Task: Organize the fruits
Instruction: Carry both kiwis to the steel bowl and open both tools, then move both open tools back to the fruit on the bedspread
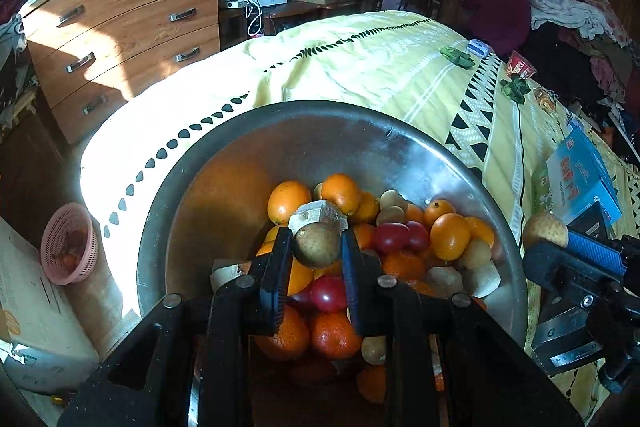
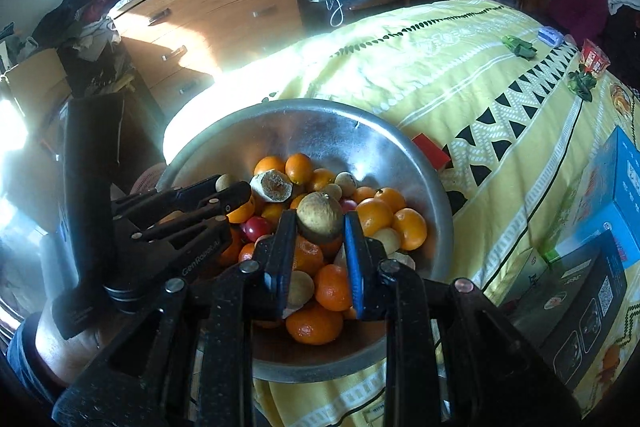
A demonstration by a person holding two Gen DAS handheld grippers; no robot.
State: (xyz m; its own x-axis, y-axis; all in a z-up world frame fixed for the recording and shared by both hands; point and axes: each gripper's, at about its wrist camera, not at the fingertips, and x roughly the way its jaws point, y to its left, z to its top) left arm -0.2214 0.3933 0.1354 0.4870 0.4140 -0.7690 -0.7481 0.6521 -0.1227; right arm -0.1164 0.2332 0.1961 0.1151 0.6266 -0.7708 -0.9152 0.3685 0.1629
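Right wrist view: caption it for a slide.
Right gripper shut on a brown fruit above the metal bowl of fruit.

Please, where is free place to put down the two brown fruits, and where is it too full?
Free: the bare inner wall of the metal bowl left of the fruit pile; the yellow cloth beyond the rim. Crowded: the boxes at right.

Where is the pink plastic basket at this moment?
In the left wrist view, the pink basket sits low at the left edge, below the bed's edge, between a cardboard box and the metal bowl.
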